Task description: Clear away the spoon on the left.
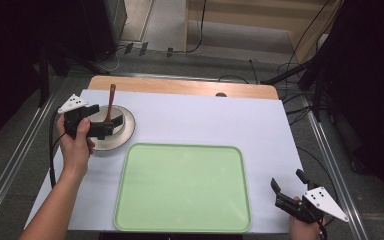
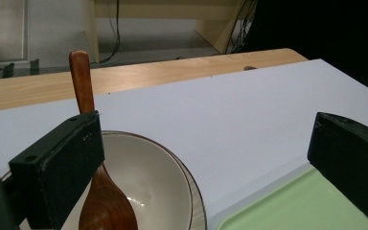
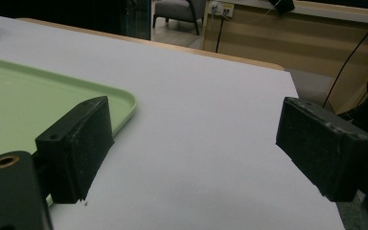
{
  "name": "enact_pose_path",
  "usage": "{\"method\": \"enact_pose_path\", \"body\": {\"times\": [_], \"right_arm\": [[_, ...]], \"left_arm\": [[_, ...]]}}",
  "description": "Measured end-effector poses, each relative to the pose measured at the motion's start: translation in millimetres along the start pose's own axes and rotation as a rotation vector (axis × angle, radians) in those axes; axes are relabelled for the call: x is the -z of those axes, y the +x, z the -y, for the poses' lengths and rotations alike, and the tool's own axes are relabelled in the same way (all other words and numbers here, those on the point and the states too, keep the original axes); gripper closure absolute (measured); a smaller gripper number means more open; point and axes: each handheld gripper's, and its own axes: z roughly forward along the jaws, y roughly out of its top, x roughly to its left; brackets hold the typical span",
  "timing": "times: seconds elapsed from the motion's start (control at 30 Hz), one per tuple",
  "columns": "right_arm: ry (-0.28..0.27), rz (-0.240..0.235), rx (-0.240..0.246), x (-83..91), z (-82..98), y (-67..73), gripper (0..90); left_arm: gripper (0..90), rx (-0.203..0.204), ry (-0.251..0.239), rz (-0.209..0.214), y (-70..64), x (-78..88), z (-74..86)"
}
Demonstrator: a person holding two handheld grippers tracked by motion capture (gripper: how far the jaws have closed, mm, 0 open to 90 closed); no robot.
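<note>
left tongs [image 2: 206, 163] wide open over the bowl [image 2: 158, 182], wooden spoon [image 2: 93, 158] by one jaw, right tongs [image 3: 194, 153] gaping over bare bench [image 3: 206, 120], tray [image 1: 182, 187] between

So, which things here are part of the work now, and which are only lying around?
In the work:
- left gripper, open, over the bowl
- bowl on its plate
- wooden spoon standing in the bowl
- probably the green tray, empty, beside them

Lying about:
- right gripper, open, idle at the table corner
- cables on the floor
</note>
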Motion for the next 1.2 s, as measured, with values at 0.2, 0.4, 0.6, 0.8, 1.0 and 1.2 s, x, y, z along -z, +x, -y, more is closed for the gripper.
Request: {"method": "enact_pose_path", "body": {"times": [0.2,0.4,0.6,0.8,1.0,1.2], "right_arm": [[-0.001,0.001,-0.001,0.2,-0.1,0.0,13.3],[-0.003,-0.002,-0.002,0.3,0.2,-0.2,13.3],[0.001,-0.004,0.005,-0.5,0.0,-0.2,13.3],[0.004,-0.007,0.003,-0.9,0.4,-0.5,13.3],[0.006,-0.010,0.003,-1.0,0.4,-0.1,13.3],[0.007,-0.008,0.002,-1.2,0.5,-0.1,13.2]], "left_arm": [[0.0,0.000,0.001,0.000,3.2,-5.6,-7.4],[0.0,0.017,0.022,0.002,10.7,-14.9,-13.4],[8.0,0.051,0.040,-0.016,17.6,-24.3,-18.0],[8.2,0.118,0.070,-0.053,33.2,-38.9,-21.7],[23.6,0.204,0.158,-0.143,49.9,-55.4,-25.8],[40.9,0.319,0.221,-0.170,69.4,-66.5,-20.2]]}}
